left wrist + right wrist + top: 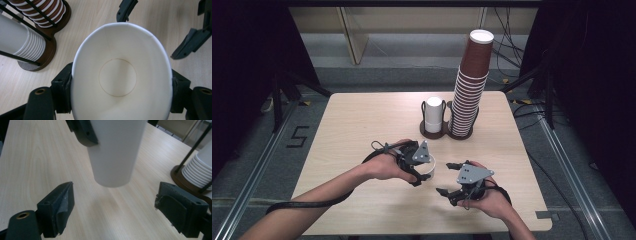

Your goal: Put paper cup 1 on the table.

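A white paper cup (429, 165) is held just above the table near its middle front. My left gripper (420, 166) is shut on it. In the left gripper view the cup (120, 75) faces me mouth first, its rim squeezed into an oval by the two jaws of my left gripper (121, 88). My right gripper (447, 178) is to the right of the cup and stands open with nothing between its fingers. In the right gripper view, the cup's outer wall (116, 152) hangs ahead of the open right gripper (115, 203), apart from it.
A dark wooden holder (439, 134) stands at the back middle of the table (362, 120). It carries a short stack of white cups (433, 114) and a tall stack of brown cups (471, 85). Table edges lie close on the right and front.
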{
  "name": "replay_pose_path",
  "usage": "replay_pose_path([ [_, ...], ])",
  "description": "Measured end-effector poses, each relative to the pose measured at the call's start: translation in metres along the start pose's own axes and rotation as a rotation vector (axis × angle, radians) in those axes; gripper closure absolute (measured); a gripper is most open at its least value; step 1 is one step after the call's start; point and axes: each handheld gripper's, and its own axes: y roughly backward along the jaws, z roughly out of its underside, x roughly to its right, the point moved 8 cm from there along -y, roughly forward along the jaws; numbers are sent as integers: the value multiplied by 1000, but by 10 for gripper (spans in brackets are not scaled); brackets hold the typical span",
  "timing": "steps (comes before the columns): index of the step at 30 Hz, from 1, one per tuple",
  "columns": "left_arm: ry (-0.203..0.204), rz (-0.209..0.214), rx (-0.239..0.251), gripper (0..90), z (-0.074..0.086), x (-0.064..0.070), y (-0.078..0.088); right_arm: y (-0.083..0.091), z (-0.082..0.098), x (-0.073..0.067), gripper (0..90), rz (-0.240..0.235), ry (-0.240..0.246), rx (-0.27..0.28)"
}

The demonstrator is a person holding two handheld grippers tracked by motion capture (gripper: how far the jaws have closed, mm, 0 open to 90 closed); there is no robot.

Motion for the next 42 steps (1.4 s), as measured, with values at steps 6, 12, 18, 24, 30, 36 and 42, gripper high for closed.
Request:
replay_pose_path([
  [6, -15, 21, 9, 268, -4, 6, -1, -11, -3, -3, 155, -15, 10, 4],
  [12, -26, 34, 17, 268, -5, 12, 0, -21, -8, -9, 157, -32, 18, 15],
  [18, -17, 40, 25, 268, -6, 13, 1, -26, -9, -10, 167, -38, 9, 27],
  [24, -20, 49, 34, 268, -8, 15, 0, -27, -14, -11, 191, -41, 7, 56],
  [30, -11, 67, 50, 266, -11, 18, 0, -26, -17, -9, 294, -29, 30, 87],
  [36, -11, 80, 64, 258, -12, 18, 1, -24, -17, -11, 329, -42, 9, 91],
  [42, 48, 85, 139, 149, -17, 16, 4, -22, -19, -10, 334, -31, -11, 108],
])
